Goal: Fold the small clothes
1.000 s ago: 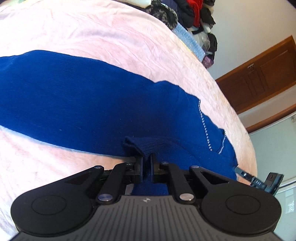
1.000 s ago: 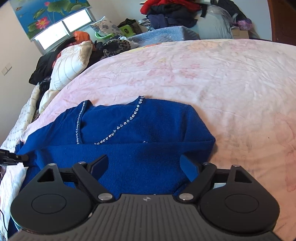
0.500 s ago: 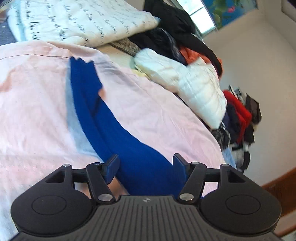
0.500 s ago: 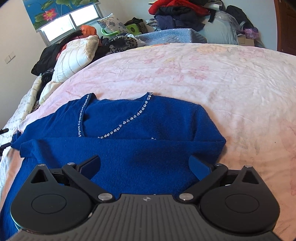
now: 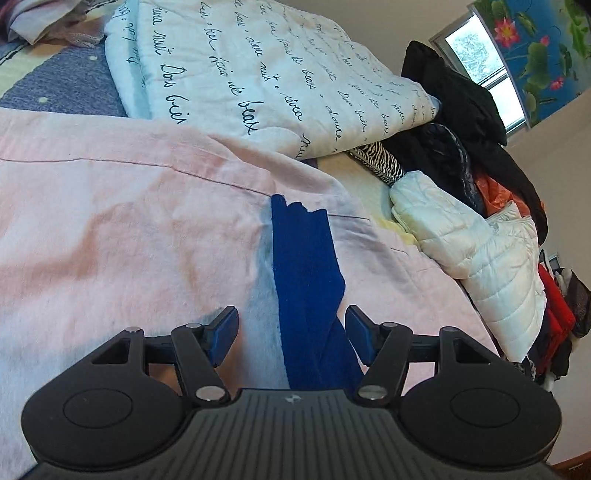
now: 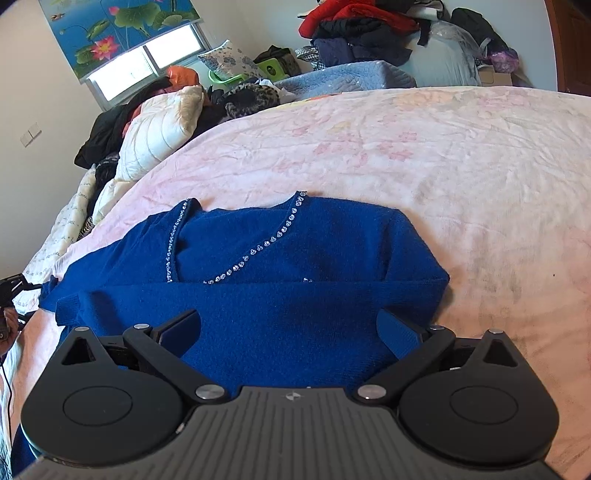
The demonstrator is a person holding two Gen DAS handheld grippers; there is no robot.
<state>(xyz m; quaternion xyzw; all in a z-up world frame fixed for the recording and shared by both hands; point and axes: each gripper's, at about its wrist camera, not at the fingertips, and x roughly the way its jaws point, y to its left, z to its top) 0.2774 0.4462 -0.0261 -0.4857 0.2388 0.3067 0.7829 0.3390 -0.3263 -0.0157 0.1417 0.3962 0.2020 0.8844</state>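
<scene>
Blue sweater [image 6: 295, 295] hem hidden beneath right gripper body; sleeve [image 5: 306, 266] base hidden likewise

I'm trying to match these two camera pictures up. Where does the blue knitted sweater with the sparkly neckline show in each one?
Left wrist view: only a narrow strip of the blue knitted sweater, a sleeve, runs up the pink bedsheet from between the open fingers.
Right wrist view: the sweater's body fills the lower middle, rhinestone neckline facing away, just beyond the open fingers.
Shared landmark: the lotus-print window blind, top right in the left view, top left in the right.
</scene>
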